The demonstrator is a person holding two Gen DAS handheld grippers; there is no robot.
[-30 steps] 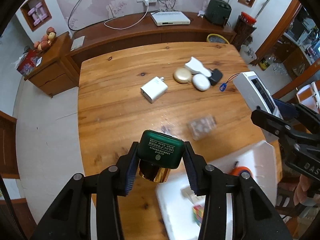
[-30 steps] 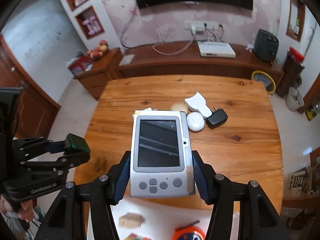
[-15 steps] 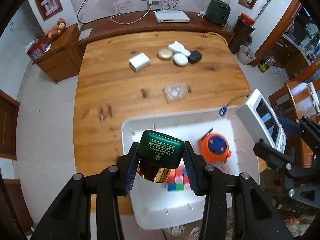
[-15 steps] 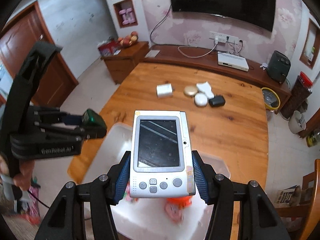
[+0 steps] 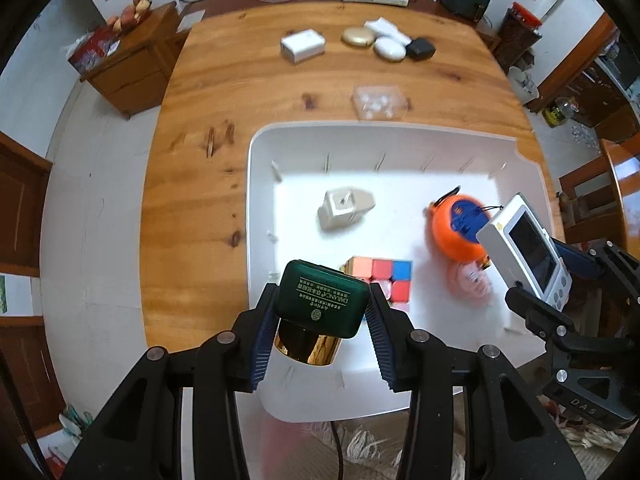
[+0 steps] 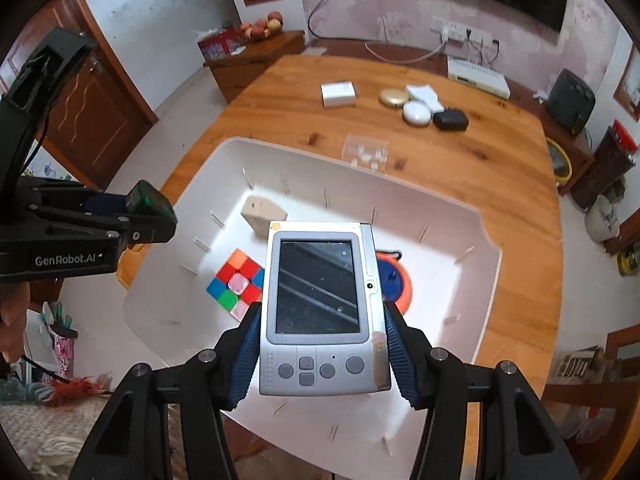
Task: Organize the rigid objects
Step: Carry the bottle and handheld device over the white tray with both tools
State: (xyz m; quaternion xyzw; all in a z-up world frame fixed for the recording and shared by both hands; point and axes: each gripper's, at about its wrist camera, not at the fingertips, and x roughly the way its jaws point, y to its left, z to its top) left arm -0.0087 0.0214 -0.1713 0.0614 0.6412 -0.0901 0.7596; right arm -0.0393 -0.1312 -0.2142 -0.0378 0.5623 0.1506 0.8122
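Note:
My left gripper (image 5: 320, 312) is shut on a green-capped gold bottle (image 5: 322, 304), held above the near left corner of the white bin (image 5: 256, 184). My right gripper (image 6: 322, 344) is shut on a silver handheld device (image 6: 322, 312), held above the bin's (image 6: 486, 276) near side. The device also shows in the left wrist view (image 5: 528, 250), and the bottle in the right wrist view (image 6: 150, 204). In the bin lie a colour cube (image 5: 380, 276), a beige block (image 5: 344, 212), an orange reel (image 5: 452, 228) and a pink object (image 5: 468, 280).
On the wooden table (image 5: 208, 92) beyond the bin lie a clear plastic case (image 5: 378, 102), a white box (image 5: 302, 46), a gold compact (image 5: 358, 36), a white oval case (image 5: 388, 48), a white holder (image 5: 386, 26) and a black charger (image 5: 420, 49). Wooden cabinets stand behind.
Both grippers have come in over the white bin, which looks larger and closer. Each still holds its object. The beige block has come into view.

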